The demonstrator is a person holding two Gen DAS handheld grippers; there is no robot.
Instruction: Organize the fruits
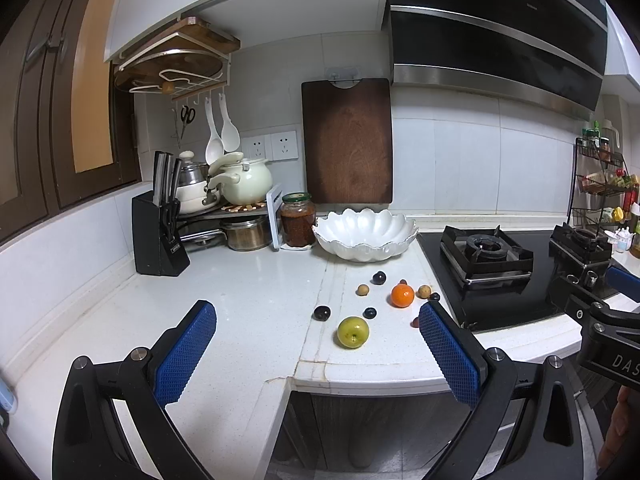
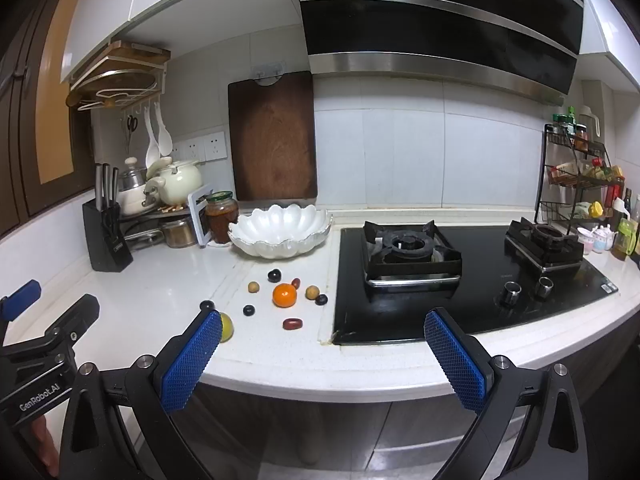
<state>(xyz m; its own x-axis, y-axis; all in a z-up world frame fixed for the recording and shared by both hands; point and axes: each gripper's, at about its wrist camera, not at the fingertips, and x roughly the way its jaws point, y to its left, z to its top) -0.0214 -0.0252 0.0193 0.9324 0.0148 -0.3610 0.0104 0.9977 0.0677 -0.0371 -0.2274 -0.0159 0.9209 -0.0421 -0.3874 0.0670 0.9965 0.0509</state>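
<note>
Loose fruit lies on the white counter in front of a white scalloped bowl (image 1: 366,238) (image 2: 280,232), which has nothing in it. I see a green apple (image 1: 353,332) (image 2: 226,327), an orange tangerine (image 1: 402,295) (image 2: 285,295), several dark grapes (image 1: 321,313) (image 2: 249,310), two tan longans (image 1: 363,290) (image 2: 312,292) and red dates (image 2: 292,323). My left gripper (image 1: 316,324) is open, held short of the counter's front edge, the apple between its fingers' lines. My right gripper (image 2: 323,332) is also open, its left finger hiding part of the apple.
A black gas hob (image 2: 460,280) (image 1: 496,272) takes up the counter to the right of the fruit. A jar (image 1: 298,220), pots (image 1: 244,178) and a knife block (image 1: 158,236) stand at the back left, a spice rack (image 2: 576,172) at far right. A cutting board (image 2: 274,136) leans on the wall.
</note>
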